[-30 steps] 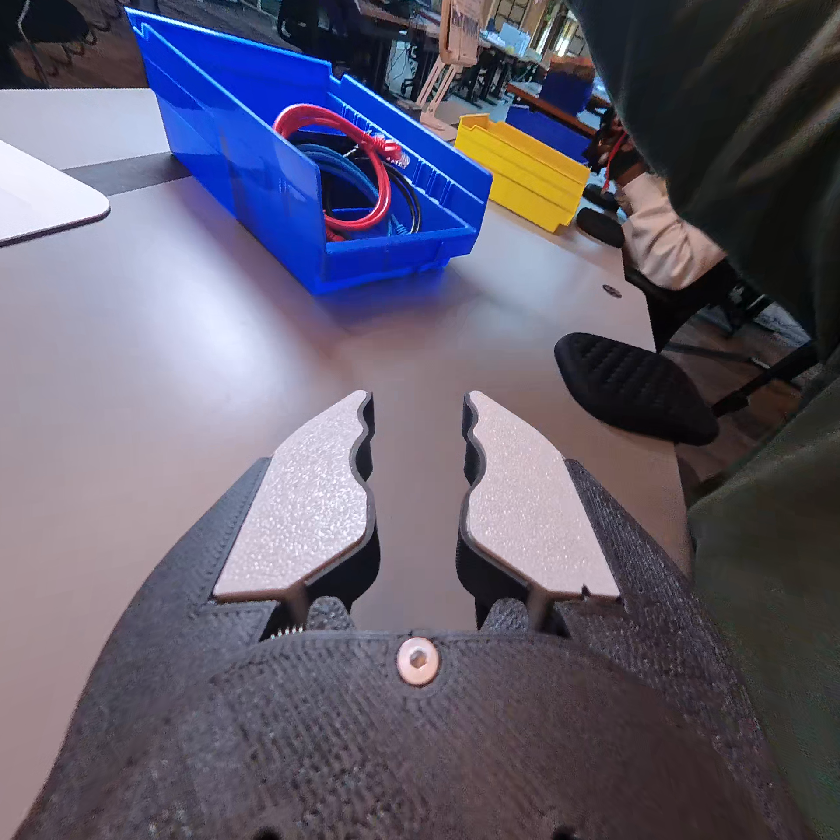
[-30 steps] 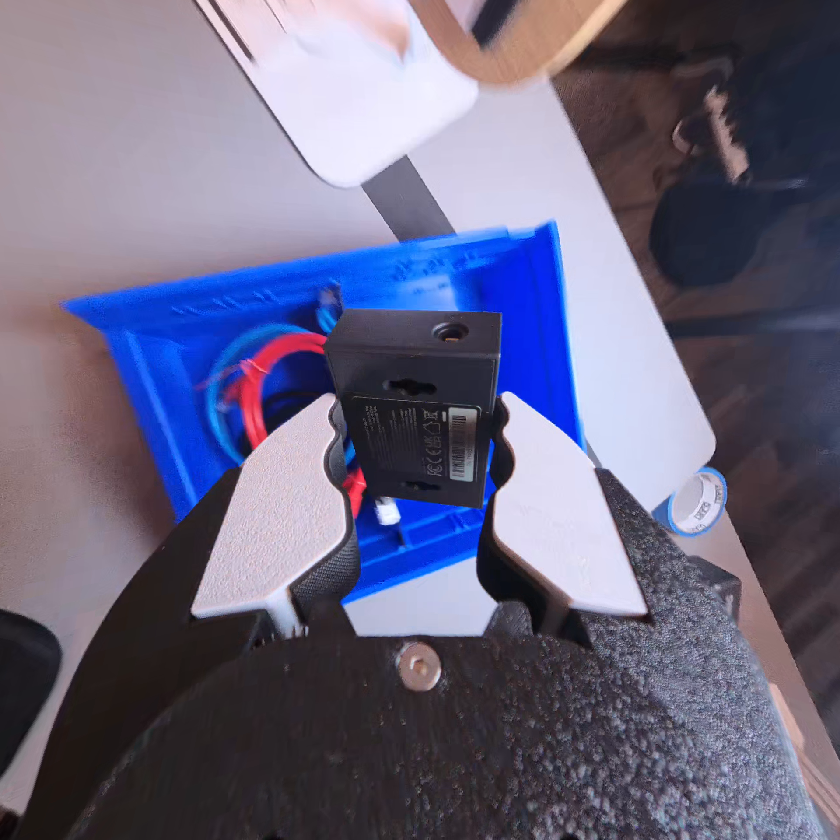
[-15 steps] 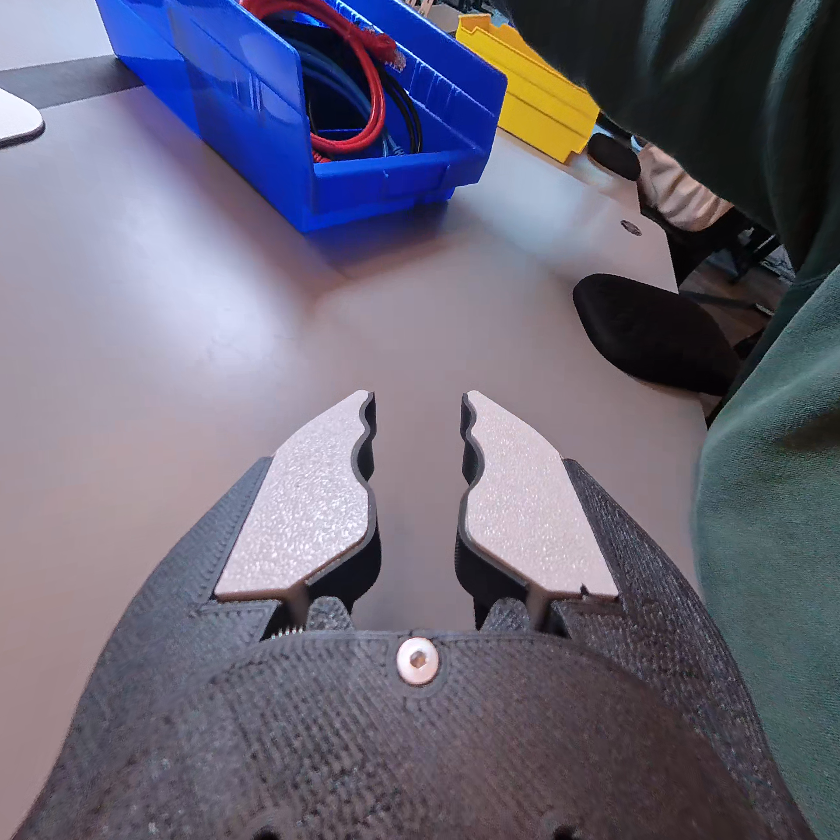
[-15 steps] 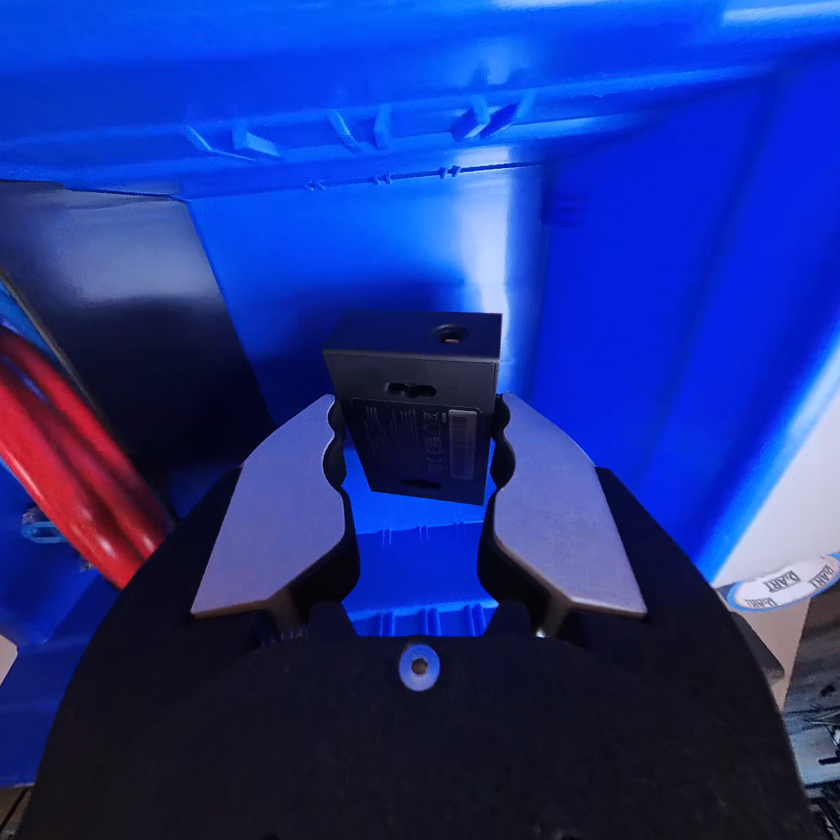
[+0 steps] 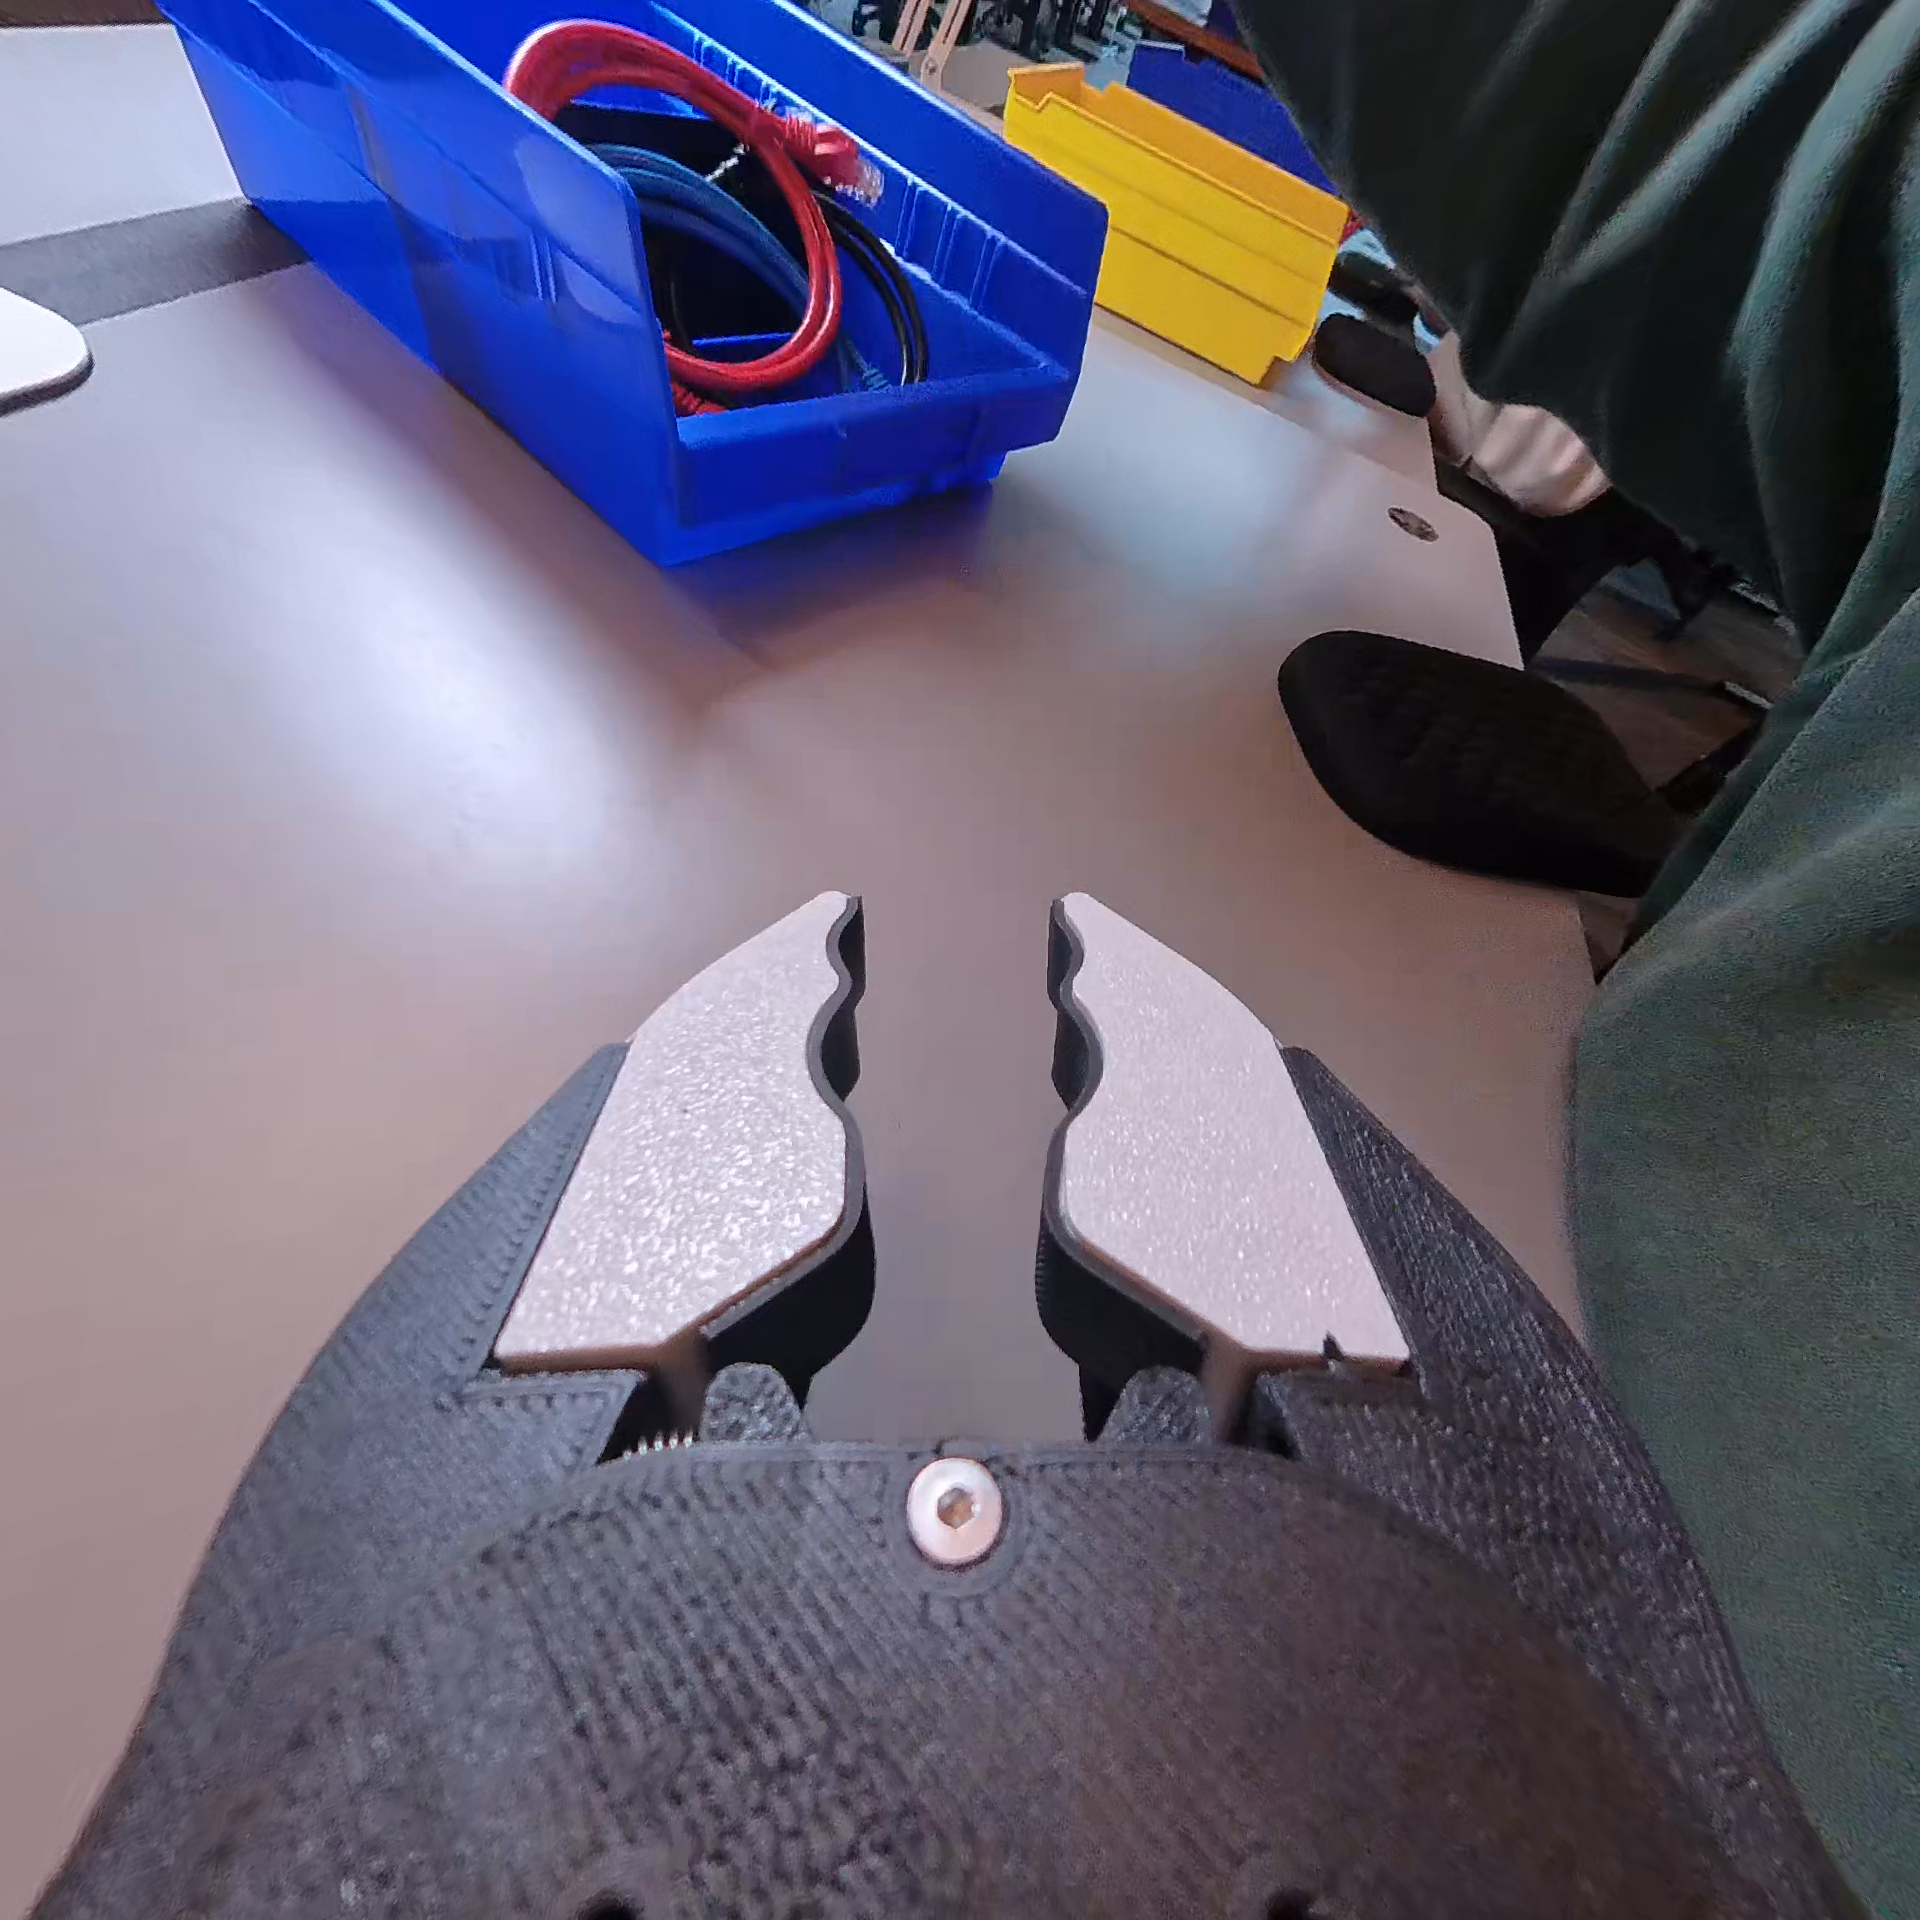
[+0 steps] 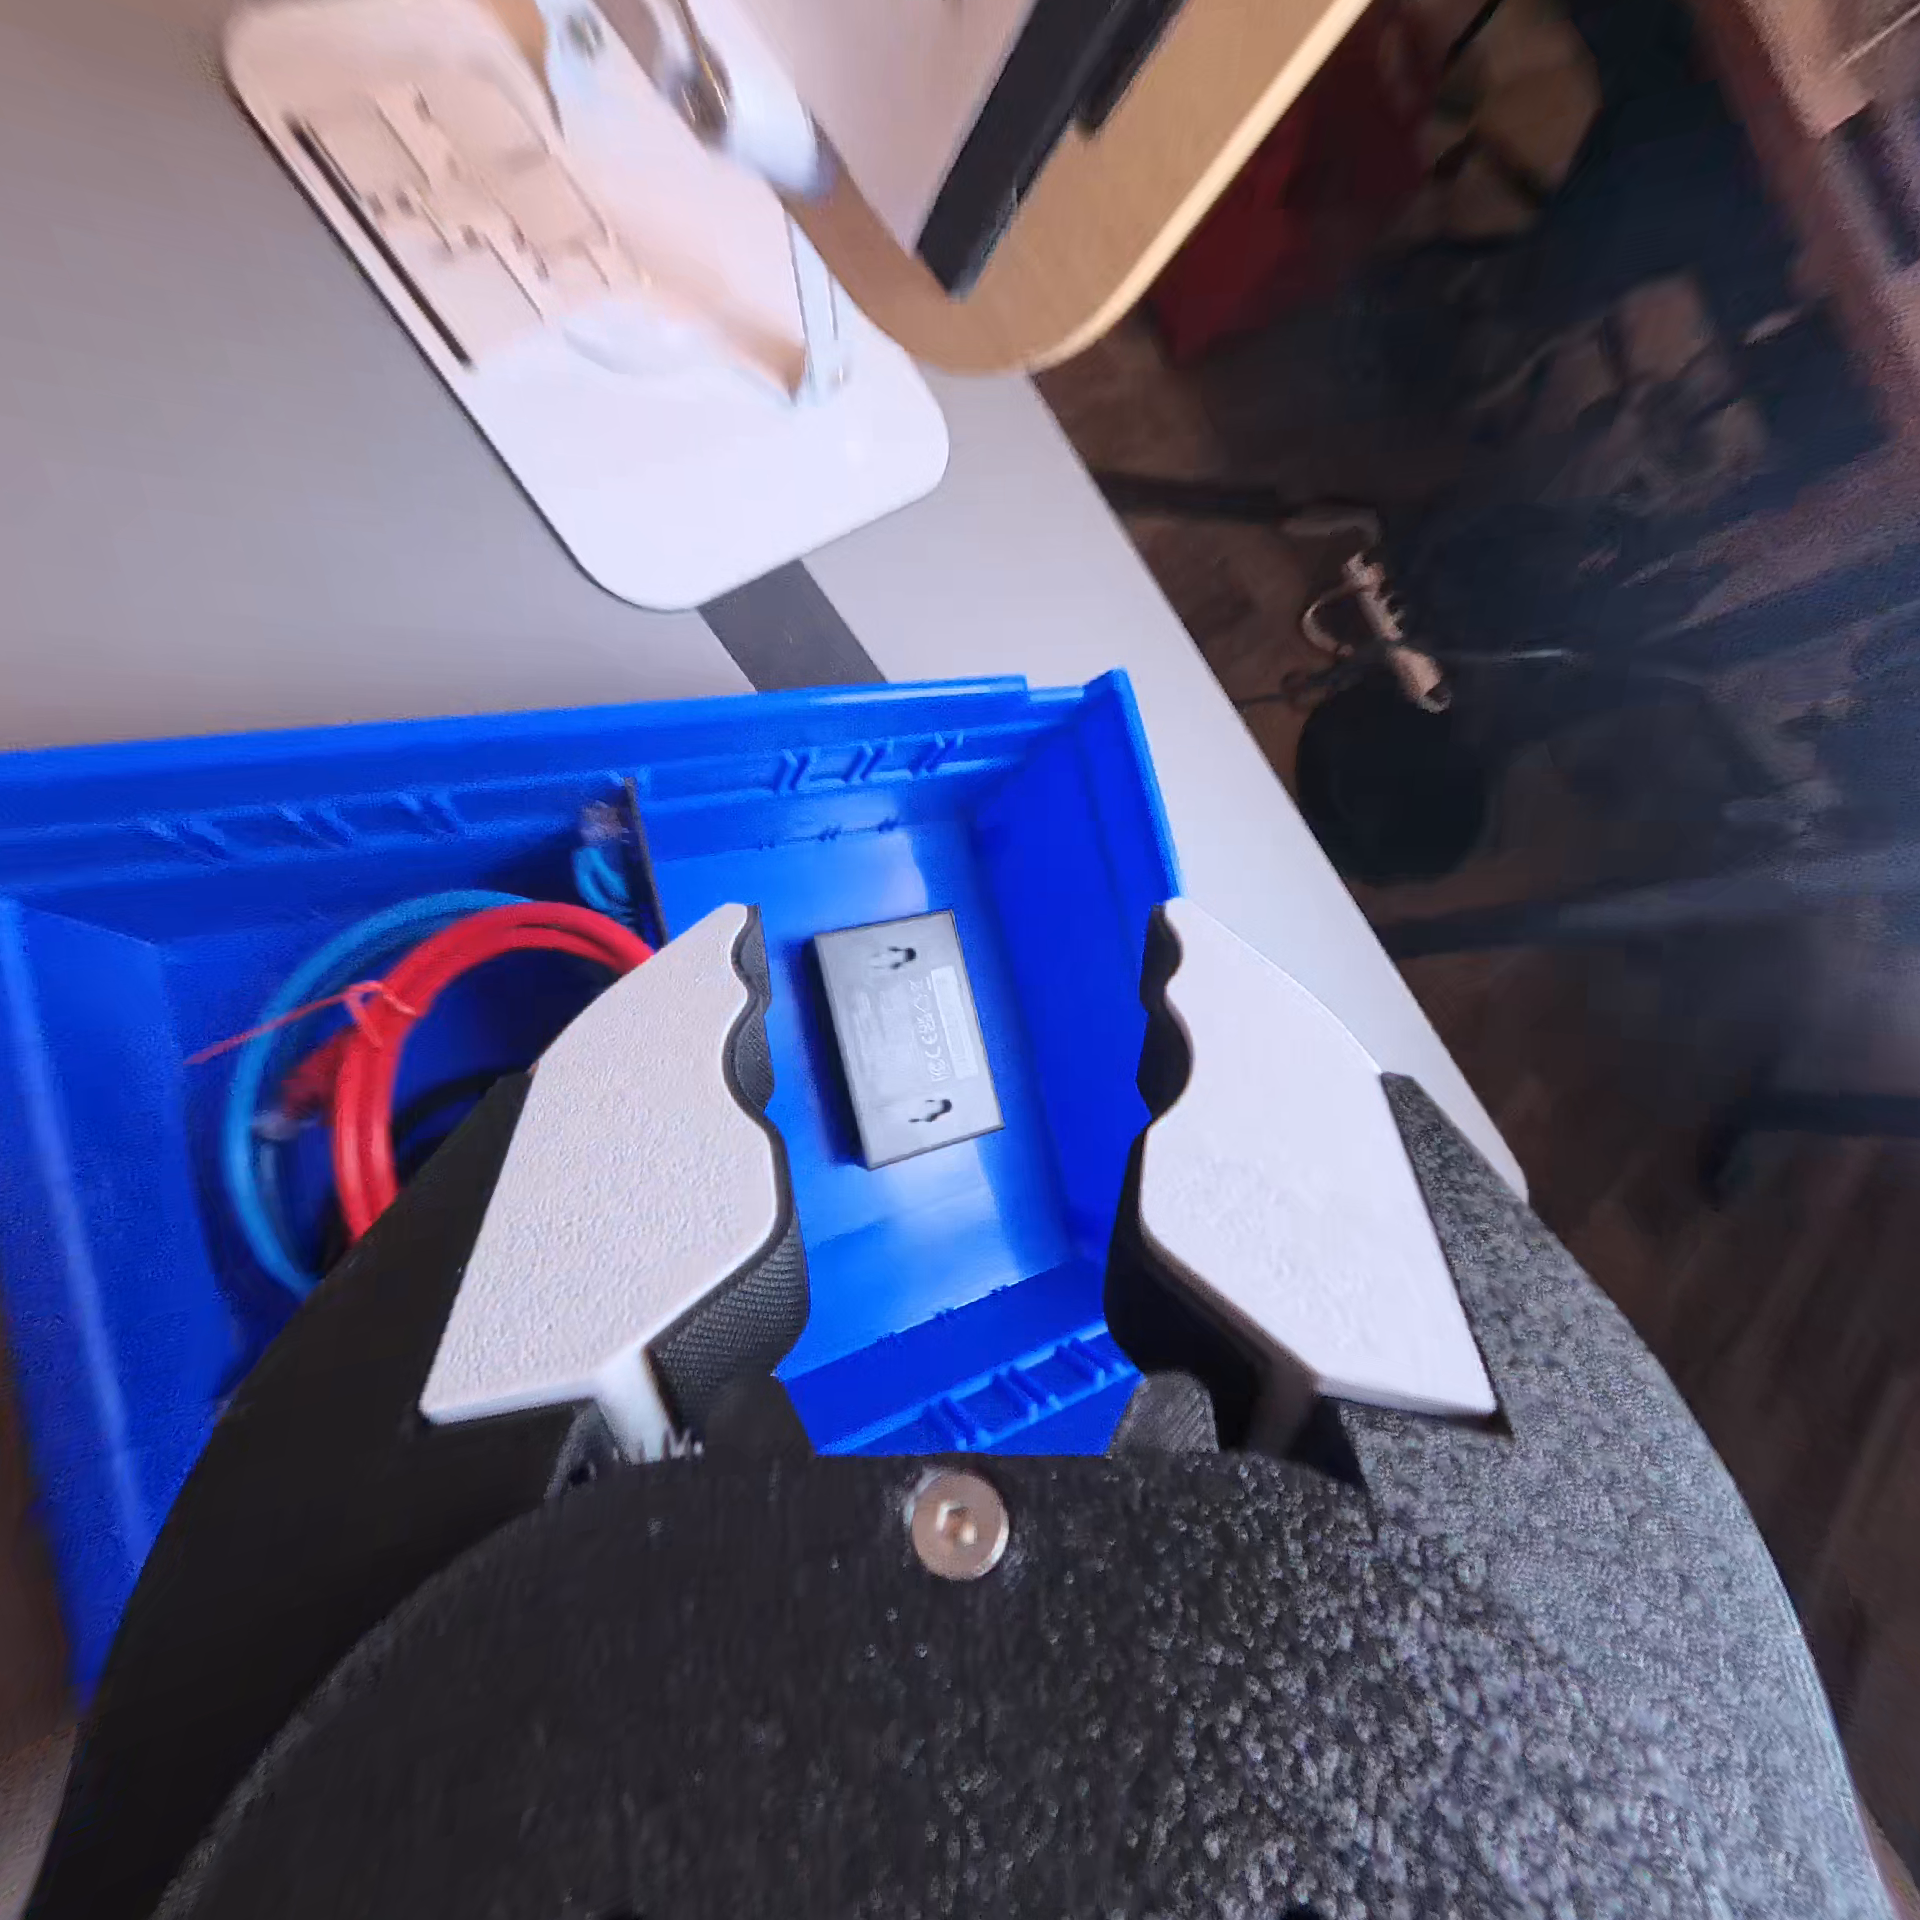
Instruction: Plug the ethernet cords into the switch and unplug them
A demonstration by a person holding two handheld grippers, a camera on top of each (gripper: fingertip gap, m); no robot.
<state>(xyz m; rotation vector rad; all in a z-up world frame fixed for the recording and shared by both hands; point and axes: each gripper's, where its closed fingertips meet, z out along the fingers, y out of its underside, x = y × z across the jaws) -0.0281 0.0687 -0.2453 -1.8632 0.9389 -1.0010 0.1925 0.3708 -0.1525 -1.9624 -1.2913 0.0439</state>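
The black switch [image 6: 906,1047] lies underside up on the floor of the right compartment of the blue bin [image 6: 1132,852]. My right gripper [image 6: 951,920] is open and empty, hovering above the switch. Coiled red cord [image 6: 374,1049] and blue cord [image 6: 249,1091] lie in the bin's left compartment, behind a divider. In the left wrist view the blue bin [image 5: 862,468] stands ahead with the red cord [image 5: 810,270], a blue cord [image 5: 717,223] and a black cord [image 5: 909,301] inside. My left gripper [image 5: 954,914] is open and empty, low over the grey table [image 5: 364,727].
A yellow bin [image 5: 1184,229] stands behind the blue one. A white flat base [image 6: 686,457] sits on the table beyond the bin. A person's green sleeve [image 5: 1714,312] fills the right of the left wrist view. A black chair armrest [image 5: 1455,758] sits off the table's right edge. Across from one pair of fingers to the other is roughly 40 cm.
My right gripper lowered the switch into the bin, opened, let it go and rose. My left gripper shifted slightly; it stays open.
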